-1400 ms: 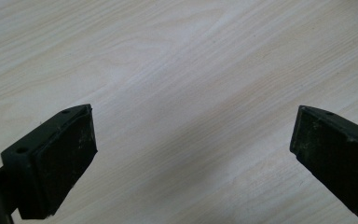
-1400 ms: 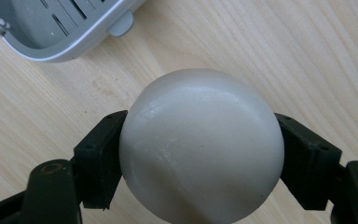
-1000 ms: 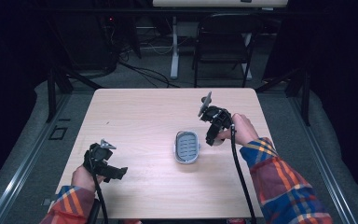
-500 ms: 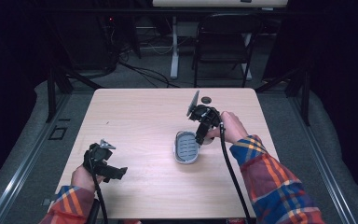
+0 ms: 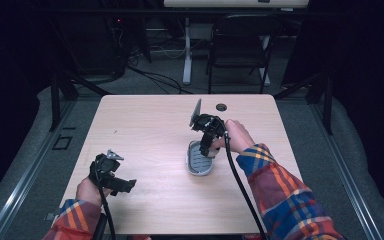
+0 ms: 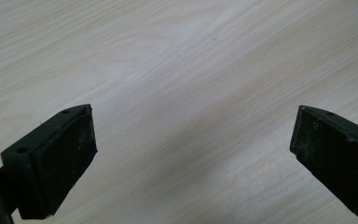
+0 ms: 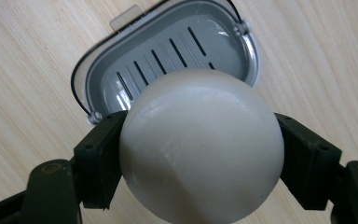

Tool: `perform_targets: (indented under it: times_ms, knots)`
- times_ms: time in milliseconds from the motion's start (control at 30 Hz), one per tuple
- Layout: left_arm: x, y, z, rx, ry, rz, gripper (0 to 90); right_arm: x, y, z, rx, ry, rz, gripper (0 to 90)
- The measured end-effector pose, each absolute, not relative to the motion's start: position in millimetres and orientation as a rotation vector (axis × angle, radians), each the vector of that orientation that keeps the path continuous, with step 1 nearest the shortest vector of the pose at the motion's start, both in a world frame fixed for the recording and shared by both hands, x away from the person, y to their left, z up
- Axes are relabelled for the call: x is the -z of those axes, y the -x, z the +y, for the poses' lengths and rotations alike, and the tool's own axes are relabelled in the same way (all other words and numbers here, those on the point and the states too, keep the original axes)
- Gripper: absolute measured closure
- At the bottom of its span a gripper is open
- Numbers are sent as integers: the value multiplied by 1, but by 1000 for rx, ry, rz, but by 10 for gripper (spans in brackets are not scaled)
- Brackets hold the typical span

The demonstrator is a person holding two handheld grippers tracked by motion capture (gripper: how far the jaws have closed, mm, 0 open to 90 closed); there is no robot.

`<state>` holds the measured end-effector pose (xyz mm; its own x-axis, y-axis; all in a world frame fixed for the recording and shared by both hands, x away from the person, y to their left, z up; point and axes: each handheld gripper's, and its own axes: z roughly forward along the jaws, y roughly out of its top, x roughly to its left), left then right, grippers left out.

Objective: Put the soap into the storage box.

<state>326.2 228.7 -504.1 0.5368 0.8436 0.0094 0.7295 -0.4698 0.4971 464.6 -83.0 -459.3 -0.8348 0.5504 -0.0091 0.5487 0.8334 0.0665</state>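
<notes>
- Right claw [image 7: 200,154]: both jaws pinch a rounded, off-white bar of soap [image 7: 200,149] by its two sides; soap sits firmly between the pads, nothing loose
- In the high view the right claw [image 5: 206,145] hangs over the far end of the soap dish [image 5: 199,159], tilted downward
- Soap dish [image 7: 121,79]: grey, oval, slotted floor, nothing in it; seen past the soap from the right claw, just below and ahead of it
- Dish lies on the worktop [image 5: 150,125] right of centre
- Left claw [image 6: 186,154]: jaws spread wide, nothing between them, bare wood beneath
- Left claw [image 5: 117,184] in the high view: near the front left corner of the worktop, well apart from the dish
- Step in hand, as judged: carrying soap to the dish, placement not yet done
- Next move calls for: centre the soap over the slotted floor, lower until it rests inside the rim, then spread the jaws; a tilted release could roll it out over the edge
</notes>
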Motion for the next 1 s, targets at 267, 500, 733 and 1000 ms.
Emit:
perform_targets:
  times_ms: [267, 500, 733, 1000]
  knots:
    - [504, -326, 229, -351, -2338, 1283, 1, 472, -467, -68, -111, -873, 3016, 245]
    - [504, -326, 229, -350, -2338, 1282, 1, 481, -469, -62, -119, -878, 3028, 244]
    - [504, -326, 229, -346, -2340, 1280, 1, 491, -469, -61, -100, -869, 3030, 244]
    - [504, -326, 229, -343, -2342, 1280, 1, 501, -468, -59, -57, -873, 3020, 243]
